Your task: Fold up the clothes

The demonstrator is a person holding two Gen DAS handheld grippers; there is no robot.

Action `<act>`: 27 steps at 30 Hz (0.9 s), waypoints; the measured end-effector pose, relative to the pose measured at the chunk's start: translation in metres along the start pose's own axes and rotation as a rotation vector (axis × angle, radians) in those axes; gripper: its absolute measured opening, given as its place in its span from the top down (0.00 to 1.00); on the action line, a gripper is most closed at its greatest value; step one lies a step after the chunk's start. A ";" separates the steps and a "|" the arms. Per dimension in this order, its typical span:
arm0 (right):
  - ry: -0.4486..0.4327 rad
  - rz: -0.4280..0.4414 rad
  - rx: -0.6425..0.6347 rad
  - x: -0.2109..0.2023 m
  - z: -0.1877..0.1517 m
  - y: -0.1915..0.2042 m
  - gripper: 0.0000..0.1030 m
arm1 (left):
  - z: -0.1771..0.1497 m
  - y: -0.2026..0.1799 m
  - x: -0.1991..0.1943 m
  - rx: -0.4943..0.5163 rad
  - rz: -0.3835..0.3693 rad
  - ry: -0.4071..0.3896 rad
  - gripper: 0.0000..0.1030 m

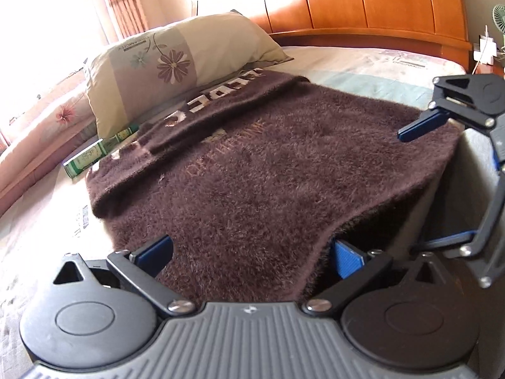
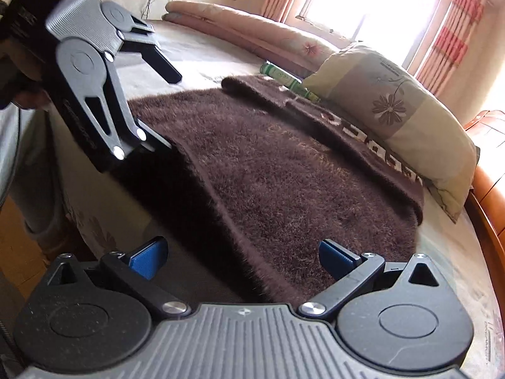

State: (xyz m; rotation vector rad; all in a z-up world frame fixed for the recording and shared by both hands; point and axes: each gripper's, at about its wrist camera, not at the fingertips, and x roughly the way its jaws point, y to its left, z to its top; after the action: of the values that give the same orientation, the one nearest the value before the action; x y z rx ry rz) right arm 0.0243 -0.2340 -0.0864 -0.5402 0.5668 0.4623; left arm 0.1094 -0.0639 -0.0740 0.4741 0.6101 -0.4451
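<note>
Lengthwise, sweater point(image 1: 258, 170) toward pillow point(image 1: 164, 63).

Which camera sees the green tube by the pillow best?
The left wrist view: the green tube lies there side-on, only its far end under the brown garment. The right wrist view shows it smaller and farther away.

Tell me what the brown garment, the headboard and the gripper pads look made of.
Brown garment: fuzzy knit, probably a mohair-like or plush yarn; fine hairs stand up all over. Headboard: glossy varnished wood, with grain and shine. Pads on the left gripper: blue, ribbed, likely plastic or rubber.
</note>
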 end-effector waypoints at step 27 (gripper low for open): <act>0.108 0.145 -0.336 0.027 0.009 0.038 0.55 | -0.004 0.026 -0.003 -0.074 0.010 -0.005 0.01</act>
State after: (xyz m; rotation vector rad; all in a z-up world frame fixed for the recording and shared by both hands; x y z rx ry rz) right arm 0.0272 -0.1929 -0.1095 -0.8522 0.6381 0.6755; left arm 0.1187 -0.0404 -0.0670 0.4055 0.6167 -0.4126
